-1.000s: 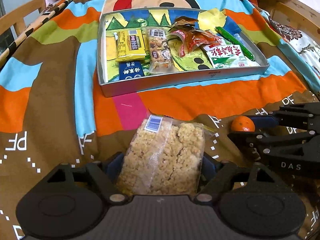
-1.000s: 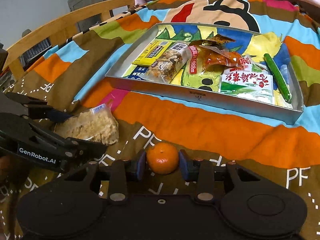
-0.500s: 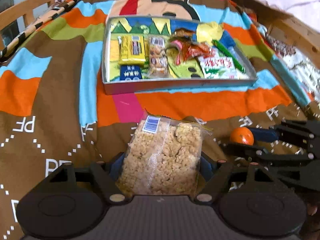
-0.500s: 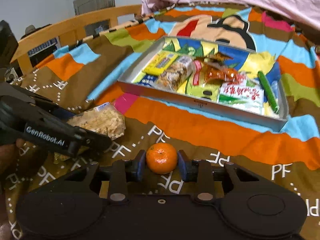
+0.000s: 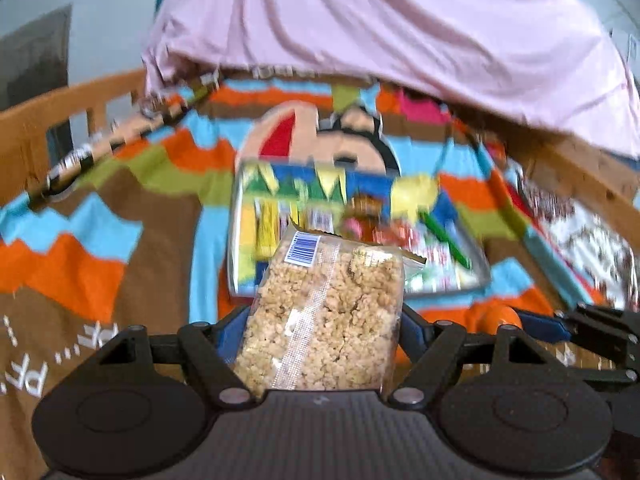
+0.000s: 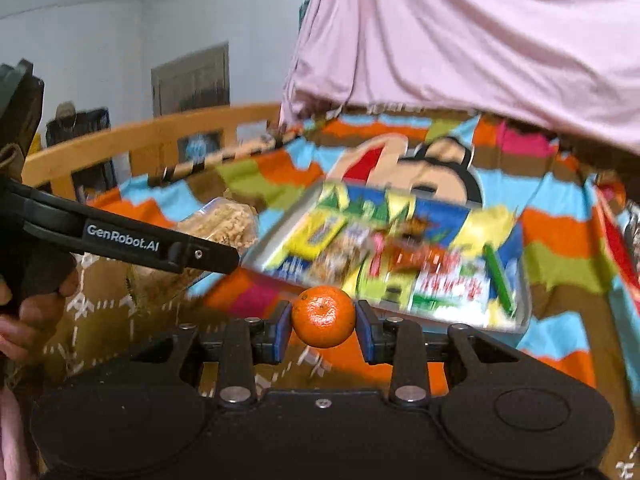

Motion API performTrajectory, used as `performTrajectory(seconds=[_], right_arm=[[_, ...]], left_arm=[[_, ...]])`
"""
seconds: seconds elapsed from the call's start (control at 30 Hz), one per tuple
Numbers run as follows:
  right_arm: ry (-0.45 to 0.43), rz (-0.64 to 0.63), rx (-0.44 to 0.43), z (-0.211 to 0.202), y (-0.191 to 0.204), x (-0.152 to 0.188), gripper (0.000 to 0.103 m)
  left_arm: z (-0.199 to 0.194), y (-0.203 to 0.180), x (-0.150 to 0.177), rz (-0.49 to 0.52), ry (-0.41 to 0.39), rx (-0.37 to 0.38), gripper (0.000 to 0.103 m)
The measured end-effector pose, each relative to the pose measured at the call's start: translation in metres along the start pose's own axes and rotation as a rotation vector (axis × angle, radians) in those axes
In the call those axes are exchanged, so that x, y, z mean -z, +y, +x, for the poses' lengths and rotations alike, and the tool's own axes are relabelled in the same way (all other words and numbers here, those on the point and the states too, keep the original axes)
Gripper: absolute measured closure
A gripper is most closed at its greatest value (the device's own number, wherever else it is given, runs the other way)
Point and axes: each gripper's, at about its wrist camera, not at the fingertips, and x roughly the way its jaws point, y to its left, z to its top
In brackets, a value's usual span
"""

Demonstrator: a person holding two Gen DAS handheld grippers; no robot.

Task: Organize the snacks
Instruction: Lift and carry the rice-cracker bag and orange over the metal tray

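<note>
The left tongs [image 5: 324, 332] pinch a clear bag of puffed rice snack [image 5: 326, 312] between their blue pads; the bag stands up from the pads, with its barcode label at the far end. The right tongs [image 6: 323, 326] pinch a small orange [image 6: 323, 316] from both sides, the blue pads touching its skin. Both tongs are held above the bed, which is covered by a colourful blanket [image 5: 100, 264] with a cartoon face.

Ahead of both tongs a grey tray [image 6: 516, 320] lies on the blanket. It holds several snack packets and a green stick [image 6: 498, 276] near its right wall; the view is blurred, so the packets cannot be read. In the left view the right tongs [image 5: 516, 322] with the orange appear just to the right. In the right view the left tongs [image 6: 216, 258] with the bag appear to the left. Behind the tray, a pink sheet [image 5: 400, 24] hangs, and a wooden rail [image 6: 140, 136] runs along the left side of the bed.
</note>
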Motion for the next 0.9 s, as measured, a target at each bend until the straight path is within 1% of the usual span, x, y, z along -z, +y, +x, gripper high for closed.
performTrajectory(seconds=[0.2, 0.3, 0.37, 0.53, 0.7, 0.9], right_arm=[[-0.149, -0.033, 0.069, 0.009, -0.009, -0.024, 0.067], [-0.189, -0.03, 0.096, 0.022, -0.017, -0.034, 0.067], [-0.204, -0.028, 0.115, 0.035, -0.024, -0.038, 0.067], [-0.201, 0.005, 0.145, 0.071, -0.04, -0.042, 0.067], [-0.186, 0.035, 0.151, 0.105, -0.048, -0.038, 0.067], [-0.11, 0.049, 0.157, 0.14, -0.054, -0.024, 0.067]], left_arm=[[0.014, 0.006, -0.03, -0.075, -0.141, -0.034, 0.024], [0.03, 0.011, -0.042, -0.103, -0.192, -0.062, 0.024], [0.045, 0.015, -0.048, -0.117, -0.212, -0.082, 0.024], [0.08, 0.025, -0.055, -0.119, -0.221, -0.114, 0.024], [0.112, 0.034, -0.054, -0.14, -0.198, -0.126, 0.024], [0.138, 0.038, -0.043, -0.132, -0.135, -0.134, 0.024]])
